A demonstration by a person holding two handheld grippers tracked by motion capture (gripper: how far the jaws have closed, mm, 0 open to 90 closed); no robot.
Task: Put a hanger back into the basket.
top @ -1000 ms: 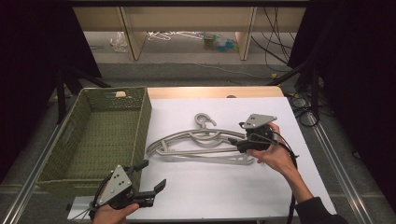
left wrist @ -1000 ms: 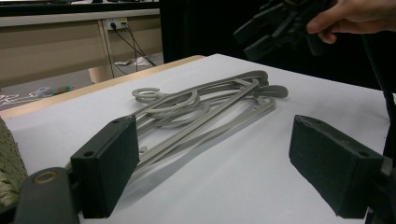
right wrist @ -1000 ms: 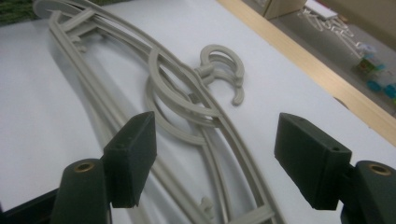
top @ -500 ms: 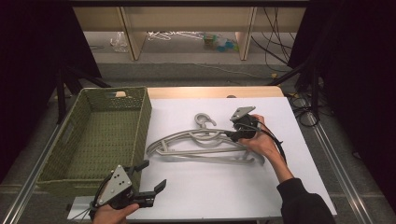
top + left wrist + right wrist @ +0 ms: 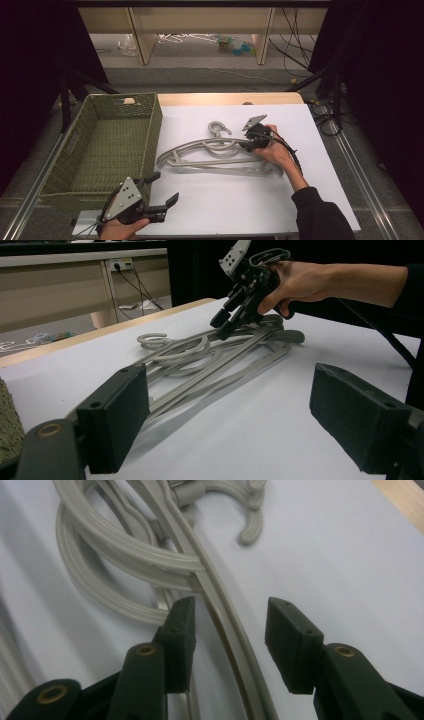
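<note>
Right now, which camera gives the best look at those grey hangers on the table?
The high view: it shows the grey hangers whole, stacked on the white table. The left gripper view sees them low and foreshortened. The right gripper view catches a close stretch of arm between the right gripper pads, which have been closing.

No text, label, brand, number or sign is legible on anything here.

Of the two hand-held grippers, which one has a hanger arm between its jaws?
The right hand-held gripper: its jaws, which have just been closing, straddle an arm of the grey hangers without pressing yet. The left hand-held gripper hovers open near the table's front edge.
</note>
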